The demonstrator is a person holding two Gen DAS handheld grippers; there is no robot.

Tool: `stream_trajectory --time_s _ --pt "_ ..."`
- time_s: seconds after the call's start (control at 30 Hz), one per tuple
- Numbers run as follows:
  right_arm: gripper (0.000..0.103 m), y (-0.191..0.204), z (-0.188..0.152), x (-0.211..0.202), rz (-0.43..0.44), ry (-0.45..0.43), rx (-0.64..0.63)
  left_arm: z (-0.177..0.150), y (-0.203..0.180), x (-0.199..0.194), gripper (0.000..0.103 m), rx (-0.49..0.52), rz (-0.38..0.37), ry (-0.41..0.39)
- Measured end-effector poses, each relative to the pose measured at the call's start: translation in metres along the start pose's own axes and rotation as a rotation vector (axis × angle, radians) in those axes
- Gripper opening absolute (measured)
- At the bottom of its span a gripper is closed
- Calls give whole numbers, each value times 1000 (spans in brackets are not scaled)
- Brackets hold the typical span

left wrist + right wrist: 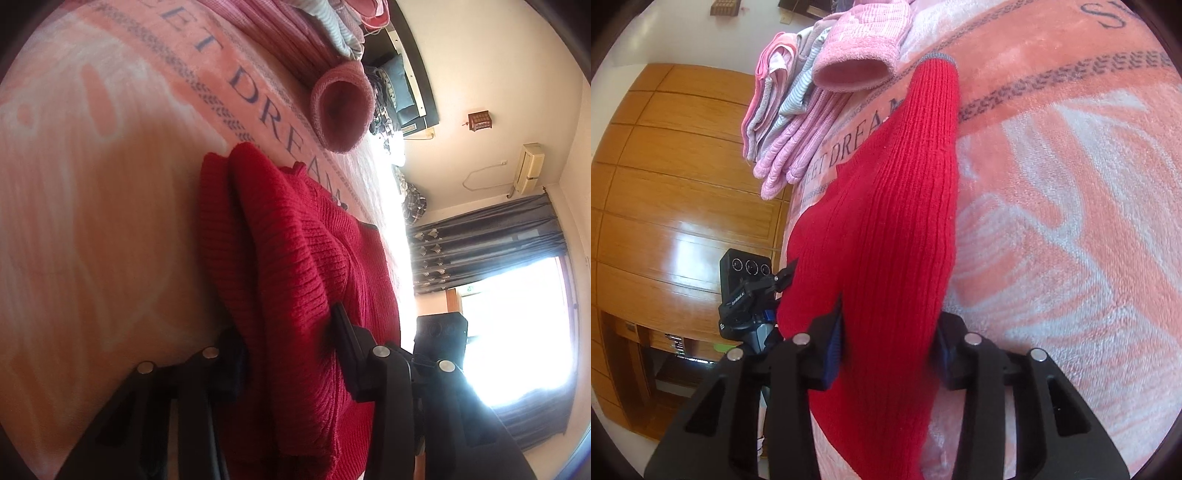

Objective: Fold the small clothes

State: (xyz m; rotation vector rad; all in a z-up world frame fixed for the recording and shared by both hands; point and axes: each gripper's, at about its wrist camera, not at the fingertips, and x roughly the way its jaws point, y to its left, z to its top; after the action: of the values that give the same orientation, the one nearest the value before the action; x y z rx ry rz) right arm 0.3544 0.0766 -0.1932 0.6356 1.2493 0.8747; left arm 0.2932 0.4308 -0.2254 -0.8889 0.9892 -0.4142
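Right wrist view shows the right gripper [888, 347] clamped on the red knit sweater [886, 221] at centre frame over the pink blanket [1071, 221], left gripper [288, 354] likewise clamped, folded clothes stack [798, 110] upper left, so this fold looks midway.

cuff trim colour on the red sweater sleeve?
Grey, a thin band at the end of the red sweater sleeve; clearest in the right wrist view.

Daylight flooding in, fisheye bending the edges

The window [517, 325] is blowing out white at right; glare is streaking the wooden wardrobe [683, 236]; near gripper parts are blurring.
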Motion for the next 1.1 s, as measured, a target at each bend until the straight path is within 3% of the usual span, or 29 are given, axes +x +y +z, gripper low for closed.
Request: stream_trajectory --time_s 0.17,0.3,0.5,0.6,0.7,0.8,0.93,1.1 --pt "32 31 -9 -23 -17 19 -59 -18 -17 -3 30 -10 -33 -5" --pt "31 47 -30 -65 -64 48 -90 -51 -48 6 28 -11 -69 48" --pt "32 3 -86 -130 -195 57 -7 -115 -75 54 24 5 -33 185" --pt "34 -47 -111 -132 -222 68 68 -127 -70 65 24 53 16 165" --pt "38 -82 -115 -126 -125 51 123 -128 -61 67 27 43 -17 152" --pt "39 -73 -112 -125 -147 53 48 -133 -68 64 27 115 3 123" --pt "45 -58 -113 -128 -169 39 -2 -132 -78 50 28 128 43 113" --pt "46 -43 -131 -166 -273 -49 -78 -144 -116 -7 26 271 62 -24"
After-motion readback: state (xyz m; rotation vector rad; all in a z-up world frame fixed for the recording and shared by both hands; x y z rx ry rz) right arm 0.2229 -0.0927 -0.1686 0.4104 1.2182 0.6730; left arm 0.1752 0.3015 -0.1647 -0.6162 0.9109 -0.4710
